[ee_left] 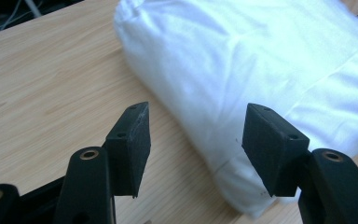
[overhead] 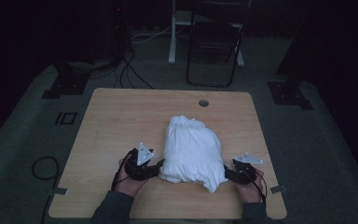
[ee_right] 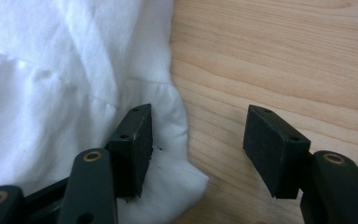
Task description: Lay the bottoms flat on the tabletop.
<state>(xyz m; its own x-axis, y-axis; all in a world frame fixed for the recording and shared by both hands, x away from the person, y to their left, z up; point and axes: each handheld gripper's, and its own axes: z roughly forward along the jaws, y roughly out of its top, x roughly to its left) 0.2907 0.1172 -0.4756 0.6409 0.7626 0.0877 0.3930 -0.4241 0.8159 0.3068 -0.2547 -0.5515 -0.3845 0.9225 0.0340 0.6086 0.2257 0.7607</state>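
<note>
Hand-held grippers [overhead: 160,164] [overhead: 225,171] flank white cloth [overhead: 192,149] edges, jaws apart.

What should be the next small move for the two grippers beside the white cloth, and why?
Probably close the right gripper on the near corner of the white cloth. Its fingers stand apart, with one finger over that corner and bare table under the gap. The left gripper is also open beside the bundle's other edge, holding nothing, so a grip seems needed before any fold or lift.
</note>
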